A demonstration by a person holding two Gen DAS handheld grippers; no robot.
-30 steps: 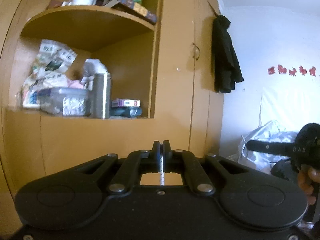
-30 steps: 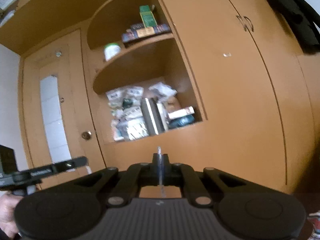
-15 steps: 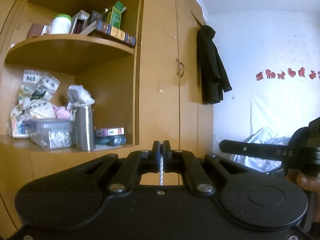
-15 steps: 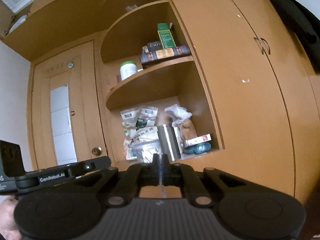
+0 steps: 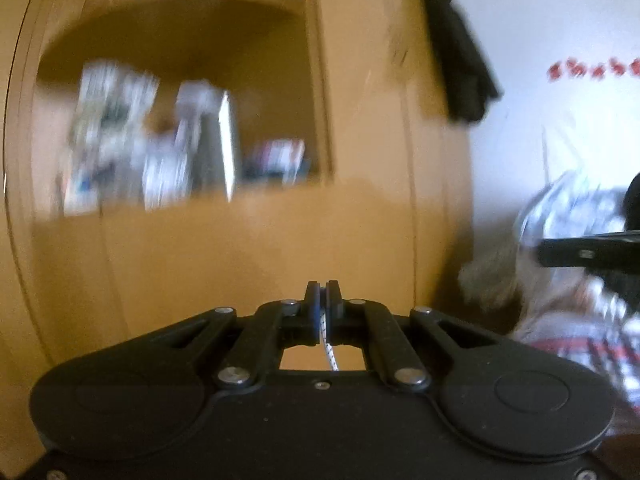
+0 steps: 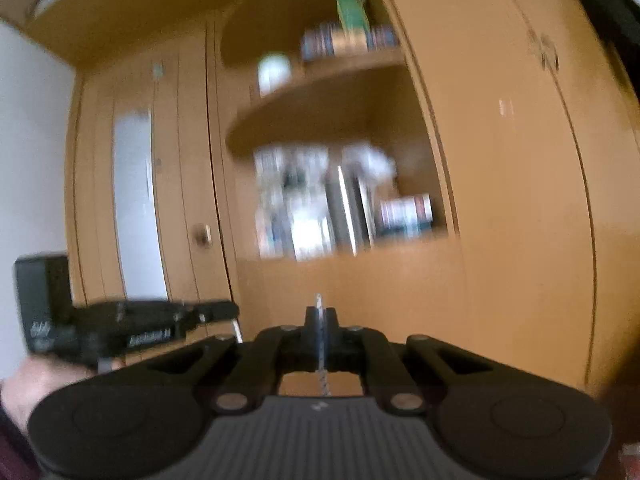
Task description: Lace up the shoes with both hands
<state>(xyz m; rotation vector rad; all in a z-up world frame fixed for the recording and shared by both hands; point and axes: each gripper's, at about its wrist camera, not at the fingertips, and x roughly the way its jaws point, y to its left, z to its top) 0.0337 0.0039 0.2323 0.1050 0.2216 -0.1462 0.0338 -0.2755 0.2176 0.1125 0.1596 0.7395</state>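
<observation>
My left gripper (image 5: 322, 292) is shut on a white speckled shoelace (image 5: 329, 350) that runs back under its fingers. My right gripper (image 6: 319, 316) is shut on another stretch of the shoelace (image 6: 322, 376); its tip (image 6: 318, 300) sticks up past the fingers. Both grippers point up at a wooden cupboard. The right gripper's body shows at the right edge of the left wrist view (image 5: 588, 254). The left gripper's body shows at the left of the right wrist view (image 6: 132, 328). No shoe is in view.
An orange wooden cupboard (image 5: 360, 220) with open shelves of packets, a steel tin and books fills both views. A black jacket (image 5: 460, 64) hangs on the cupboard door. A crumpled silver bag (image 5: 572, 208) and checked cloth (image 5: 592, 356) lie at the right.
Both cameras have tilted down and the frames are now blurred by motion. Both grippers stay shut on the lace. The left gripper's body now sits closer to the right gripper.
</observation>
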